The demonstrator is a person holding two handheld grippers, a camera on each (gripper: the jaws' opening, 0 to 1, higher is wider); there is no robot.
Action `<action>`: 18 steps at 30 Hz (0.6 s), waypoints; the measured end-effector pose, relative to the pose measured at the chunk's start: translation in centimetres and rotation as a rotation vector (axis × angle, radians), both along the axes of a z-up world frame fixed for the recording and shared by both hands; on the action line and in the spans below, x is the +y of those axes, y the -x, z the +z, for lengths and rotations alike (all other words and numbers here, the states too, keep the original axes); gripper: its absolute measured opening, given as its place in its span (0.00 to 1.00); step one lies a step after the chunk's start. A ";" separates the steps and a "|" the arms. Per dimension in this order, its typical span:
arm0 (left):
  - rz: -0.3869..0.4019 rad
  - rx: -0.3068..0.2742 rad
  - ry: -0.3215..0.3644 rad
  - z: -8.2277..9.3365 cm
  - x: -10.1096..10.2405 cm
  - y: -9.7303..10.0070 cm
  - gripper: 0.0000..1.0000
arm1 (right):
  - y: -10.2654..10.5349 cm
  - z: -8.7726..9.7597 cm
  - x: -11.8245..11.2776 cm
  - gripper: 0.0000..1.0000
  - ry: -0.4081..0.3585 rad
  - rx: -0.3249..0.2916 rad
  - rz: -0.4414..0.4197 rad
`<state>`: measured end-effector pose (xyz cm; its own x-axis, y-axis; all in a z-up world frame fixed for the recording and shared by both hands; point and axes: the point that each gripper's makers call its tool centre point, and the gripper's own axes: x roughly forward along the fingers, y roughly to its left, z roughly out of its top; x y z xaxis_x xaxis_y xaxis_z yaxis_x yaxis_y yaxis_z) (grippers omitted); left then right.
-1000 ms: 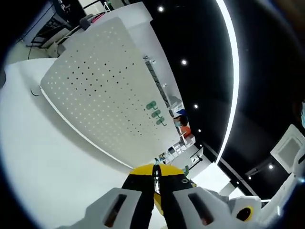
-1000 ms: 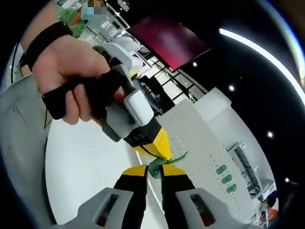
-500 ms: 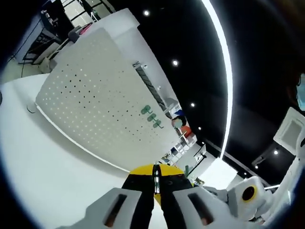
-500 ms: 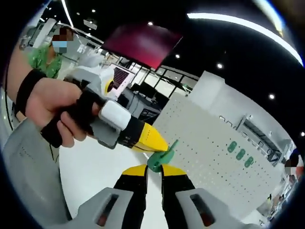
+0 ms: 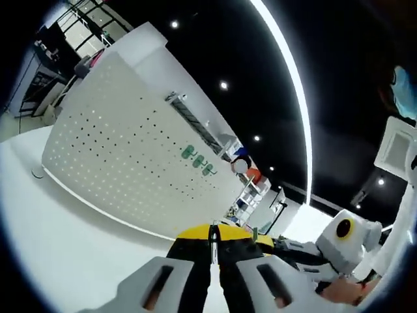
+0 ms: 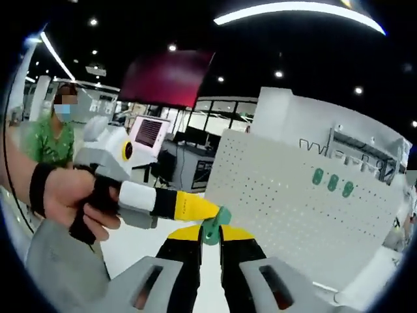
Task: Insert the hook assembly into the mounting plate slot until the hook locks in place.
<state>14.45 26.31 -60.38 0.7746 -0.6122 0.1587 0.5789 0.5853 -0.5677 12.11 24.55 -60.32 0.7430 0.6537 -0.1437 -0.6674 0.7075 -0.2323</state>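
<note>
Standing upright on the white table (image 5: 58, 241), a white perforated mounting plate (image 5: 124, 156) faces both grippers, its rows of small holes plain to see in the left gripper view and in the right gripper view alike.

Item: three green hooks (image 5: 197, 159), already seated in the plate's upper area, side by side in a short row. In the right gripper view the same three sit high on the plate, toward its far edge.

Item: one green hook assembly (image 6: 214, 226), held in the air in front of the plate, not touching it. It sits just above the right gripper's (image 6: 210, 242) yellow-tipped black jaws, which are drawn close on its lower end. The left gripper's (image 6: 195, 207) yellow tip meets the same green piece from the left side of that view; whether that tip pinches the piece or only touches it, I cannot tell.

Item: left gripper, own view (image 5: 213, 242), jaws pressed nearly together with only a thin dark seam between them; something small shows in the seam, too small to make out.

Item: a person's hand (image 6: 68, 199), black strap at the wrist, wrapped around the left gripper's grey handle.

Item: a person in a green top (image 6: 49, 137), standing in the background beyond that hand.
</note>
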 end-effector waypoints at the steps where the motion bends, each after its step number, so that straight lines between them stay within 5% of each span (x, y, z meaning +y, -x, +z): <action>1: -0.007 -0.006 -0.011 -0.1 -0.2 0.2 0.02 | -0.1 0.1 -0.2 0.08 -0.006 0.001 -0.004; 8: 0.022 -0.078 -0.082 0.0 -0.9 0.9 0.02 | -0.1 -0.9 -0.6 0.08 -0.144 0.163 0.001; 18: 0.074 -0.171 -0.192 0.2 -1.7 1.6 0.02 | 0.0 -1.2 -1.2 0.04 -0.152 0.216 0.015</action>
<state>12.86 24.60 -60.15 0.7900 -0.5867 0.1779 0.6089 0.7170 -0.3395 12.11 23.37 -61.57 0.6961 0.6903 -0.1973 -0.7005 0.7133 0.0246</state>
